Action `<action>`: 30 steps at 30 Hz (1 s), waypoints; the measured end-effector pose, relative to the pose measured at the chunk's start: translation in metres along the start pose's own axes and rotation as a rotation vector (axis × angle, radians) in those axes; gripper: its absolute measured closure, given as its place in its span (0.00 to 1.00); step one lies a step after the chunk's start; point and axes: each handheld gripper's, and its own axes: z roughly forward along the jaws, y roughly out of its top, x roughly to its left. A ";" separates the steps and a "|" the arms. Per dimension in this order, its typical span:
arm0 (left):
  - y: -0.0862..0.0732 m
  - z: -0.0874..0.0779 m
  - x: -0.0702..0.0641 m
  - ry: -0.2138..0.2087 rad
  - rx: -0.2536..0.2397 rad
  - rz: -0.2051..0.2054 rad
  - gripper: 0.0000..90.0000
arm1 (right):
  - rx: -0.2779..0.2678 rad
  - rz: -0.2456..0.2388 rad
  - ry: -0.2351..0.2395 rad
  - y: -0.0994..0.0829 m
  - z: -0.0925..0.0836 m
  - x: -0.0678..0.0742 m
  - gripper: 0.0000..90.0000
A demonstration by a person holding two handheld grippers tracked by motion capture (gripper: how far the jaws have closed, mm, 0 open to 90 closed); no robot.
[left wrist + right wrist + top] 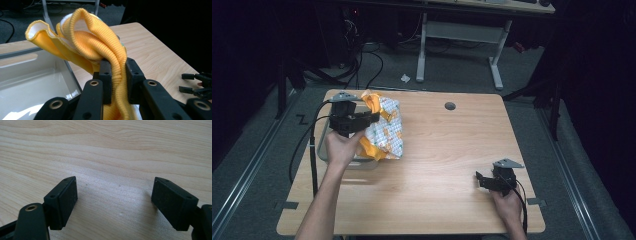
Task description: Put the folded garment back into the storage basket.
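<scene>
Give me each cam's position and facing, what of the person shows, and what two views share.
High view: above the person's side, looking forward and down on the light wooden table; both forearms show.
Left gripper view: rides the left gripper, looking along jaws clamped on the yellow ribbed-knit garment, above the white plastic bin.
Right gripper view: rides the right gripper, jaws apart over bare wood.
Shared: high and left gripper views both show the garment.
</scene>
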 end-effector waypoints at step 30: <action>-0.008 -0.022 0.046 0.057 -0.010 -0.050 0.88 | -0.001 0.002 0.000 0.000 0.000 0.000 0.24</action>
